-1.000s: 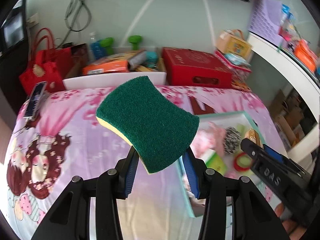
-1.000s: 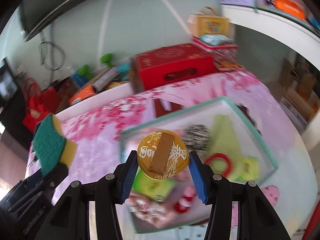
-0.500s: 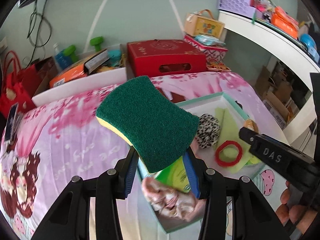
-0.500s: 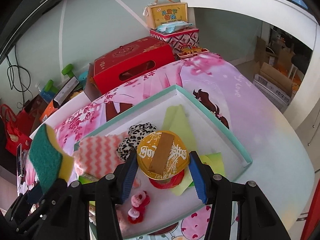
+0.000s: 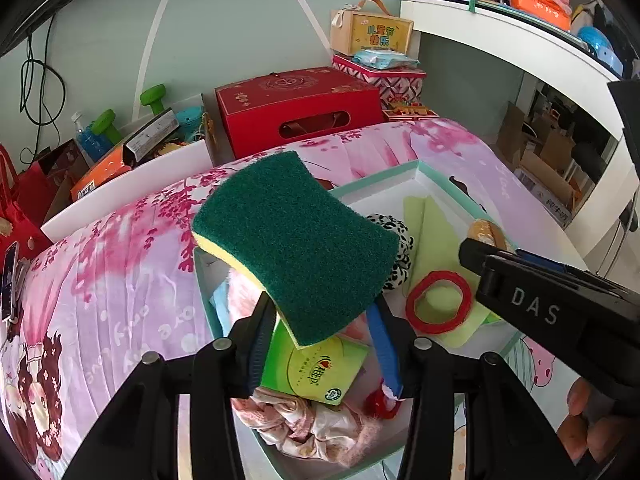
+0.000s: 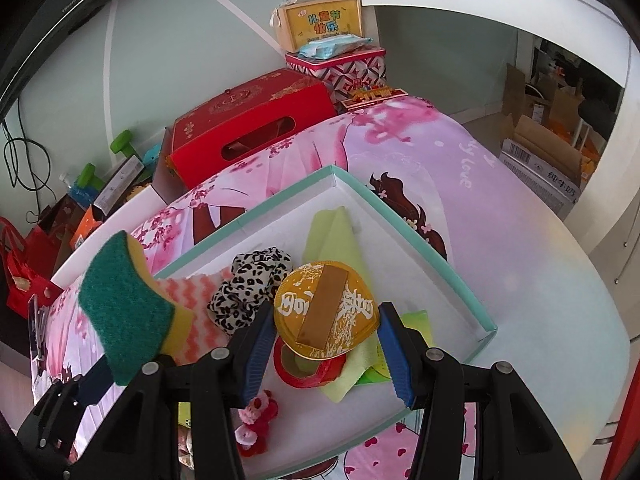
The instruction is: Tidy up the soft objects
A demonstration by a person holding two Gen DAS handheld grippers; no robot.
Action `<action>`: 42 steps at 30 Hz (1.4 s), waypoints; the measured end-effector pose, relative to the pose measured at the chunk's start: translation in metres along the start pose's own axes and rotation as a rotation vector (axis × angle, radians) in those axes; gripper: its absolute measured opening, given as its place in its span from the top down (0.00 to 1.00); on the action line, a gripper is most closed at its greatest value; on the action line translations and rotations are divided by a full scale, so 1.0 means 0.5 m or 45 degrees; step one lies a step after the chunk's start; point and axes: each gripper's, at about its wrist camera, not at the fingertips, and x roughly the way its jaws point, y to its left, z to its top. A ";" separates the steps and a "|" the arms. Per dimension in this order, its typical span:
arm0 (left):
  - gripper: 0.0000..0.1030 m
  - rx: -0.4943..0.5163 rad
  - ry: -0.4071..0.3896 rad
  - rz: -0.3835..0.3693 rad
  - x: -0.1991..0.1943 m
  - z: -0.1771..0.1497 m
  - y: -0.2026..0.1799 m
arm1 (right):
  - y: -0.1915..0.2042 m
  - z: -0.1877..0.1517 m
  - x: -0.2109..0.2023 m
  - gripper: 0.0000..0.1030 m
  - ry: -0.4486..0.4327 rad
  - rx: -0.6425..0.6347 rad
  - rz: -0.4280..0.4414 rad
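The left claw (image 5: 320, 344) grips a green-and-yellow scouring sponge (image 5: 296, 244) by its lower end, holding it above the near left part of a white tray with a teal rim (image 6: 420, 224). The right claw (image 6: 326, 354) is clamped on a round golden packet (image 6: 326, 310) with a tan strip across it, held over the tray's front half. The tray lies on a table covered with a pink floral cloth (image 5: 120, 280). Inside it are a leopard-print scrunchie (image 6: 252, 284), a red hair ring (image 5: 438, 302) on a pale green cloth (image 5: 428, 232), a pink zigzag cloth (image 6: 192, 300), a green tissue pack (image 5: 316, 368) and a small red-and-pink plush (image 6: 256, 420). Behind the table stands a red gift box (image 6: 248, 128)
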 end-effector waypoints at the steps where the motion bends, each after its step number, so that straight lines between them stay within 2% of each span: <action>1: 0.51 -0.001 -0.001 -0.002 -0.001 0.000 0.000 | 0.000 0.000 0.001 0.47 0.003 -0.001 0.004; 5: 0.38 -0.025 0.011 -0.010 -0.004 0.001 0.008 | 0.002 -0.001 0.004 0.47 0.010 -0.006 0.014; 10: 0.35 -0.057 0.035 0.007 -0.008 0.000 0.027 | 0.004 -0.002 0.005 0.46 0.014 -0.011 0.015; 12: 0.24 -0.085 0.039 0.018 -0.014 0.000 0.040 | 0.006 -0.004 0.007 0.46 0.021 -0.017 0.011; 18: 0.21 -0.176 0.034 0.054 -0.033 -0.003 0.090 | 0.010 -0.005 0.012 0.31 0.036 -0.035 -0.009; 20: 0.19 -0.218 0.041 0.067 -0.034 -0.006 0.109 | 0.011 -0.005 0.014 0.21 0.042 -0.045 -0.016; 24: 0.19 -0.320 0.094 0.125 -0.024 -0.016 0.153 | 0.016 -0.007 0.020 0.10 0.060 -0.072 -0.037; 26: 0.19 -0.367 0.142 0.178 -0.012 -0.025 0.176 | 0.017 -0.009 0.023 0.00 0.068 -0.082 -0.050; 29: 0.19 -0.418 0.193 0.238 0.004 -0.040 0.204 | 0.019 -0.010 0.025 0.00 0.076 -0.085 -0.053; 32: 0.14 -0.477 0.238 0.272 0.018 -0.054 0.231 | 0.023 -0.013 0.030 0.00 0.094 -0.101 -0.054; 38: 0.14 -0.563 0.245 0.290 0.023 -0.069 0.262 | 0.036 -0.019 0.032 0.00 0.112 -0.130 -0.057; 42: 0.09 -0.602 0.235 0.285 0.018 -0.071 0.275 | 0.047 -0.020 0.025 0.00 0.116 -0.148 -0.056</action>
